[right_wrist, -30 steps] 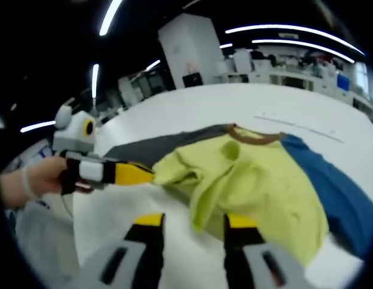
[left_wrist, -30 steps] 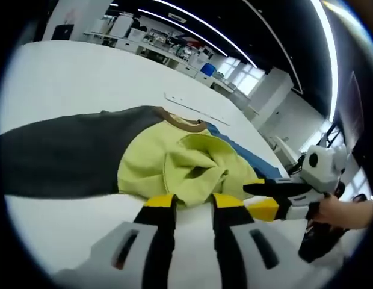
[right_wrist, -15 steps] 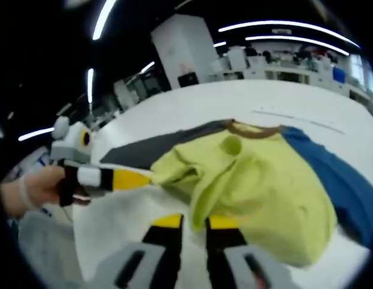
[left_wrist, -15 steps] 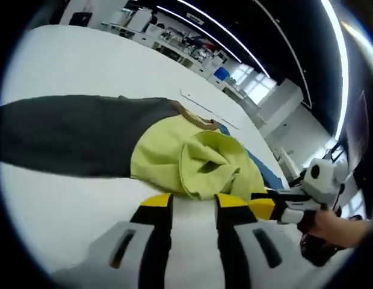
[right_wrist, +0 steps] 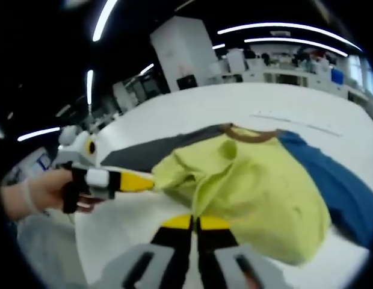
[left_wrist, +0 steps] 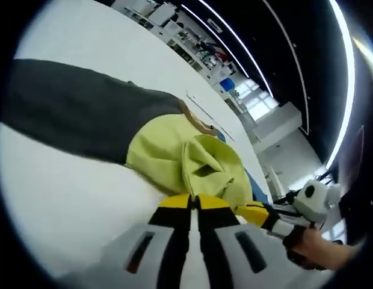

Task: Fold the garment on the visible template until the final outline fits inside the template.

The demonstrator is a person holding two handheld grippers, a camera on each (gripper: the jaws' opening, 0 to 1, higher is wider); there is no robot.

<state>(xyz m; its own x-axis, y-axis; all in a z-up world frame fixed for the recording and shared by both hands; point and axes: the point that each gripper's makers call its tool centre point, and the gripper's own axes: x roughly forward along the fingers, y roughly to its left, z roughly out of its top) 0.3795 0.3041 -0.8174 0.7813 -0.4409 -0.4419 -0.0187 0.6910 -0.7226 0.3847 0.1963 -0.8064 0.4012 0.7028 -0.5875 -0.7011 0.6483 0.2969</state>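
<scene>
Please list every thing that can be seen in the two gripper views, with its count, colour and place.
garment: one, yellow-green body, dark grey sleeve, blue sleeve, brown collar; lying crumpled on the table.
table: one, white; under the garment.
template line: one, thin and faint; on the table beyond the collar.
desks and equipment: several, mostly white; in the far background.
ceiling lights: several long white strips; overhead.
left hand-held gripper: one, black with yellow tips; jaws closed at the garment's near edge.
right hand-held gripper: one, black with yellow tips; jaws closed at the near hem.
person's hand: one; holding the left hand-held gripper.
</scene>
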